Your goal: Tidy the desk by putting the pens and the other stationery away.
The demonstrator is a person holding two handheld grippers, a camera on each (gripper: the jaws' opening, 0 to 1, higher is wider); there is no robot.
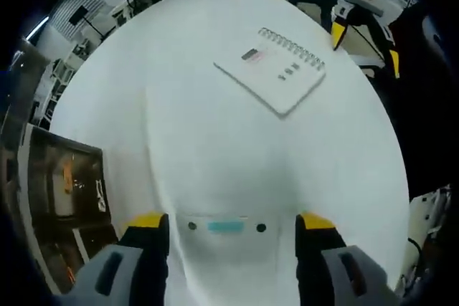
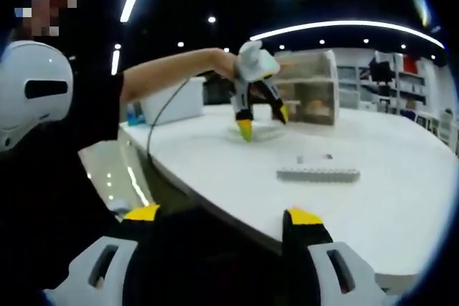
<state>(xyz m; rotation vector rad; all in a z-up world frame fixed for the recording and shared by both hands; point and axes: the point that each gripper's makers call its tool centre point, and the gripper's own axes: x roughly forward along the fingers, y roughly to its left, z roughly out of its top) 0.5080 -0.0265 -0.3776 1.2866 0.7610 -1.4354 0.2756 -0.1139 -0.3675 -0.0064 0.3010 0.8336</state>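
Notebook [image 1: 272, 69], one spiral-bound pad, lay flat on the white counter [image 1: 179, 148], well beyond my left gripper [image 1: 233, 231]; I judged it light, stiff enough, best pinched at the unbound edge. Both my pairs of fingers stood wide, holding nothing. From my right gripper [image 2: 222, 220] the notebook [image 2: 318, 173] sat near the left gripper [image 2: 262, 128]. One clear box [image 2: 308, 87] stood behind it.

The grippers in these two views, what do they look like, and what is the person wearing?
The left gripper has two grey plastic jaws with yellow tips over black pads. The right gripper has paler white-grey jaws with slotted openings and the same yellow-over-black tips. In the right gripper view the left gripper shows a rounded white housing on black fingers tipped yellow. A dark cable hangs below the person's black short sleeve.
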